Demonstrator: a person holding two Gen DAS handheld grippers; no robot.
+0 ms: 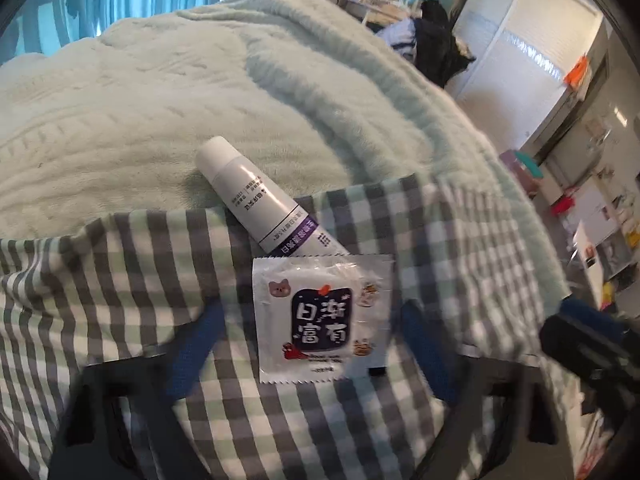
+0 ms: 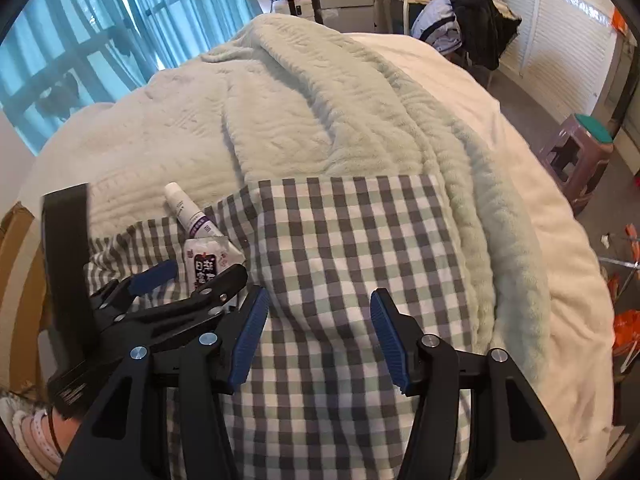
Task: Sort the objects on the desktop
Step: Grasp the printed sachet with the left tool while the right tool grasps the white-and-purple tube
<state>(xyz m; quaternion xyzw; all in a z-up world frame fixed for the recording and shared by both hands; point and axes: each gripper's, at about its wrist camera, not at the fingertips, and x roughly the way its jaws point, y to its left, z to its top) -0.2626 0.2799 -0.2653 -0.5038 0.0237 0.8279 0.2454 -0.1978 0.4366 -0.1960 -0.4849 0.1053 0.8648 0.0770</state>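
A white sachet (image 1: 322,318) with a dark label and cartoon stickers lies on a grey-green checked cloth (image 1: 120,280). A white tube with a purple band (image 1: 260,204) lies just beyond it, its lower end under the sachet's top edge. My left gripper (image 1: 310,344) is open, its blue fingers either side of the sachet, blurred. In the right wrist view the left gripper (image 2: 188,276), sachet (image 2: 206,266) and tube (image 2: 186,210) sit at the left. My right gripper (image 2: 320,336) is open and empty over the checked cloth (image 2: 340,240).
The cloth lies on a bed with a pale green fleece blanket (image 2: 300,100). A purple stool (image 2: 580,152) stands on the floor at the right. A chair piled with dark clothes (image 2: 476,20) and a desk are beyond the bed.
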